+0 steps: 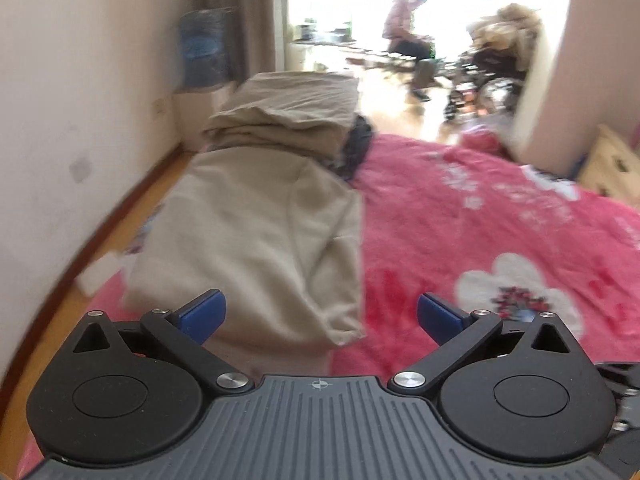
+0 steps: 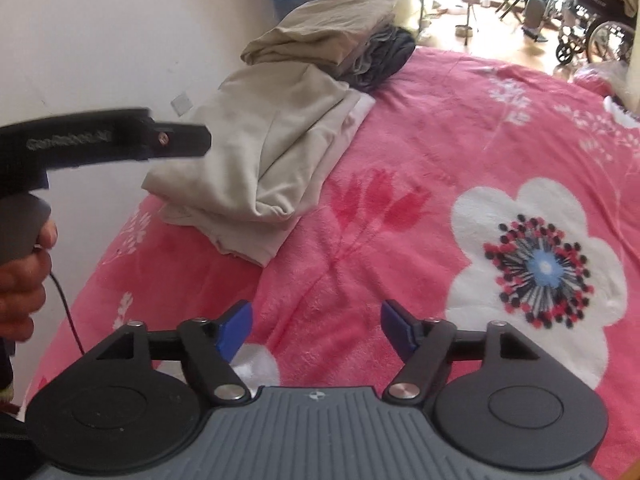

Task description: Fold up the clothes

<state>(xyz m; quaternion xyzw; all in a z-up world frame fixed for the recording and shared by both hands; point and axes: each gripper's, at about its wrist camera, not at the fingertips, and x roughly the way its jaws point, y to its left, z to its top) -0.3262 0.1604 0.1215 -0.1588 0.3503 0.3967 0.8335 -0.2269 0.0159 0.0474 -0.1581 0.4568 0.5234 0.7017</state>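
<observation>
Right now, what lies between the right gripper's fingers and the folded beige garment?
Only bare pink blanket. In the right wrist view nothing sits between the right gripper and the beige garment.

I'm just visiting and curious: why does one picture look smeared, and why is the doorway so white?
Left wrist view: motion blur softens the beige folded clothes and pink blanket, and daylight washes out the doorway. Right wrist view: sharper, though the fisheye lens bends the wall, and the left gripper is blurred.
</observation>
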